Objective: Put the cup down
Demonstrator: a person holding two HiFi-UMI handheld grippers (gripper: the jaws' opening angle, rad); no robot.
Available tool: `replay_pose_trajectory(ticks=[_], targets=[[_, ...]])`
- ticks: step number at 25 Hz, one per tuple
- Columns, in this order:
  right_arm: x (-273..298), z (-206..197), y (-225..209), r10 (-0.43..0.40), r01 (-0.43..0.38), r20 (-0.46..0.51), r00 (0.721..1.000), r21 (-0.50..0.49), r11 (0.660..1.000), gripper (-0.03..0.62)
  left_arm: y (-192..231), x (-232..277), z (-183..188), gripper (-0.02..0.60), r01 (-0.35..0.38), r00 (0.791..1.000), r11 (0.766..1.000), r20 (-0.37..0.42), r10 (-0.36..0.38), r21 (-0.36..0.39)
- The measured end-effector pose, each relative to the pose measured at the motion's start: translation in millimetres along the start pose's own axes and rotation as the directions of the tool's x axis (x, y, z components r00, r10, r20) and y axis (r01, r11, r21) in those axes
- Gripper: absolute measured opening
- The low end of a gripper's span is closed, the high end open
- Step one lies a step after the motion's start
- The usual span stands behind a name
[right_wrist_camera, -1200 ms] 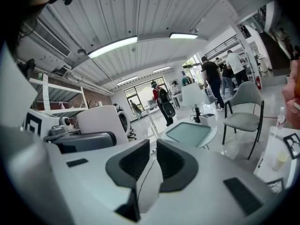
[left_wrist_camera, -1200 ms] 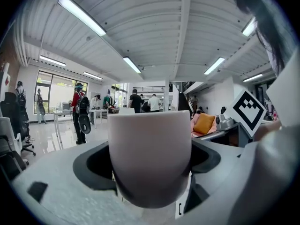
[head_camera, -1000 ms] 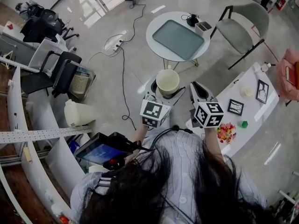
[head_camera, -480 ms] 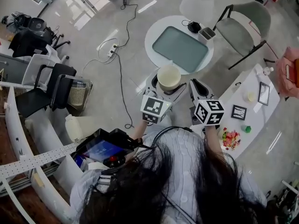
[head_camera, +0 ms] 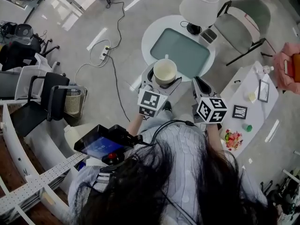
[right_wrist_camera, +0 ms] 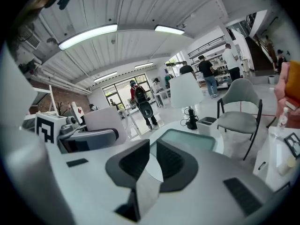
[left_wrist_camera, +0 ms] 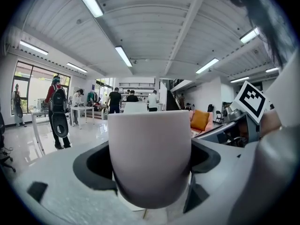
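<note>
A cream cup (head_camera: 165,71) stands upright between the jaws of my left gripper (head_camera: 164,80), which is shut on its sides. In the left gripper view the cup (left_wrist_camera: 150,144) fills the middle, with a dark pad pressed on each side of it; the left gripper (left_wrist_camera: 150,165) holds it in the air. The cup hangs at the near edge of a round white table (head_camera: 151,34) that carries a grey-green tray (head_camera: 182,46). My right gripper (head_camera: 200,84) is to the right of the cup, its jaws closed with nothing in them (right_wrist_camera: 151,157).
A white lamp (head_camera: 199,6) and a small box stand at the table's far side, with a grey chair (head_camera: 243,22) behind. A white side table (head_camera: 255,86) with picture frames is at the right. Cables (head_camera: 112,55) and a wastebasket (head_camera: 72,102) are on the floor at the left.
The person has moved forward: the round table and lamp have come closer, and the cup in the left gripper now reaches the table's near edge. Both grippers keep their states.
</note>
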State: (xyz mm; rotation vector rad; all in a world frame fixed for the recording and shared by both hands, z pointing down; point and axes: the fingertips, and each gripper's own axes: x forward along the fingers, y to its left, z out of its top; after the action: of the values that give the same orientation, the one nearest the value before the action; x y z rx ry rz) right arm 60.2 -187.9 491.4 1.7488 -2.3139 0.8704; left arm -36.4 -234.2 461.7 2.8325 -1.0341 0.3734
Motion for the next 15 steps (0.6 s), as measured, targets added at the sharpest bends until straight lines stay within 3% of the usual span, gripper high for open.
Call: replay_pose_trajectory(ticks=[9, 15], targets=[[21.2, 6.9, -18.9, -0.044, 0.045, -0.022, 0.999, 0.02, 0.999, 0.061, 12.7, 35.7, -11.4, 0.467, 0.047, 0.998, 0.999, -0.038, -0.048, -0.017], [50.1, 14.3, -45.9, -0.031, 0.033, -0.055, 0.998, 0.024, 0.999, 0.061, 19.1, 75.4, -21.6, 0.466, 0.049, 0.996, 0.998, -0.069, -0.051, -0.029]])
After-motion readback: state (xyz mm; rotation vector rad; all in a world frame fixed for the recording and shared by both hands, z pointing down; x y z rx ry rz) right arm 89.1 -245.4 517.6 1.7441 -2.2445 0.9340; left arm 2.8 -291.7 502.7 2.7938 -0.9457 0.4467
